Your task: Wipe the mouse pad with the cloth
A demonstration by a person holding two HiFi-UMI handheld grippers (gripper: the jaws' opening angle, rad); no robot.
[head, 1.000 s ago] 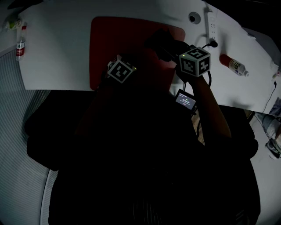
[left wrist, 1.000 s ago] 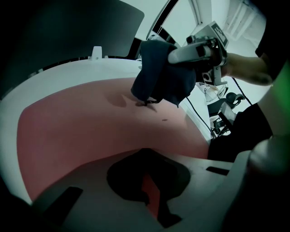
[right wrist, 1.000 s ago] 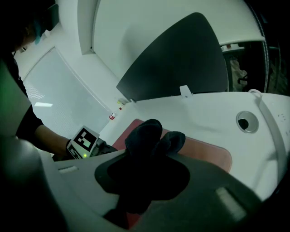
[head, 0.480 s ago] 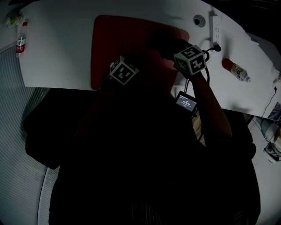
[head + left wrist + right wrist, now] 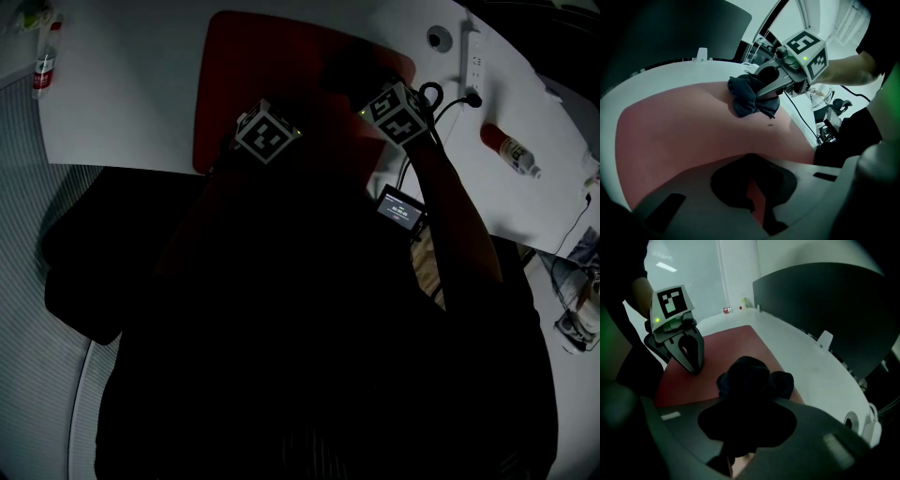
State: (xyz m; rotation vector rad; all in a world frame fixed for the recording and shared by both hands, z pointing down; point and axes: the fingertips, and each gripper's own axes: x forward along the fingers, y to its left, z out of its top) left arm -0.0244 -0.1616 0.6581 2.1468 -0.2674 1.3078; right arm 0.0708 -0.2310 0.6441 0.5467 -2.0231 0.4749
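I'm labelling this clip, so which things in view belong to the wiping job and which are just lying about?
In the job: mouse pad, cloth, right gripper with jaws shut on the cloth, left gripper pressed on the pad.
Lying about: left bottle, right bottle, power strip.

1. The mouse pad [image 5: 684, 126] is seen as a large red sheet with rounded corners, laid flat on the white table [image 5: 122, 94]. It is spread beneath both grippers, and its surface is touched by the closed tips of the left gripper [image 5: 695, 367].
2. The cloth [image 5: 749, 96] is seen as a dark, crumpled bundle. It is clamped between the jaws of the right gripper [image 5: 765, 90] and rested on the pad near its right edge, apart from the left gripper.
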